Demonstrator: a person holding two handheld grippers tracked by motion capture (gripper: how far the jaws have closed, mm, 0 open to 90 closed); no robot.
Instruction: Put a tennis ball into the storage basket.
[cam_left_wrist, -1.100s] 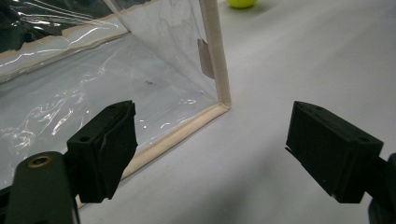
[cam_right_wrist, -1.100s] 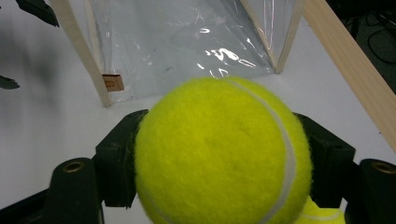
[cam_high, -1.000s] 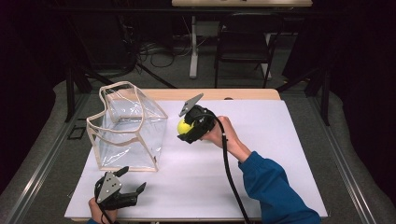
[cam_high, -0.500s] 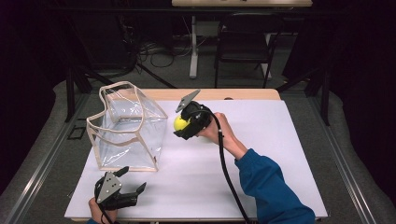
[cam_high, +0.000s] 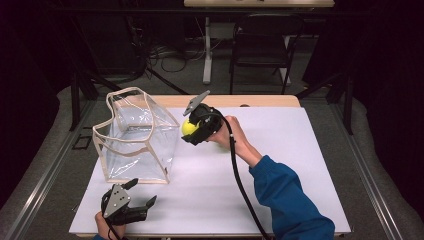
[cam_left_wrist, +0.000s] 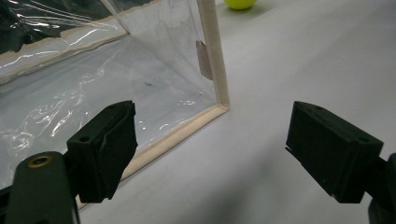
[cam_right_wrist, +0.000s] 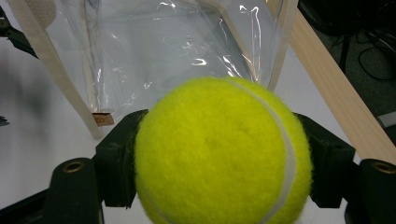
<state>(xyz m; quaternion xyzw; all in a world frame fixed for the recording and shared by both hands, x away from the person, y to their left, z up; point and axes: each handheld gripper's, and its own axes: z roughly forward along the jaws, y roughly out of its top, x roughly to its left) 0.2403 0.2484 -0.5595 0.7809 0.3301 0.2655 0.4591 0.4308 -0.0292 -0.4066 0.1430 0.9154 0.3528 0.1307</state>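
Right gripper (cam_high: 189, 131) fingers pinch a fuzzy yellow tennis ball (cam_right_wrist: 219, 154) beside the clear plastic bag (cam_high: 135, 137). Left gripper (cam_high: 137, 202) fingers spread, low over the white tabletop (cam_high: 300, 165).

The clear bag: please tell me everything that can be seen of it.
The clear bag is see-through plastic, creased and shiny, with cream fabric trim along its edges and loop handles. A small tan tag is on a side seam. It stands upright and open-topped on the white table, at its left, and looks empty. Neither hand-held gripper touches it.
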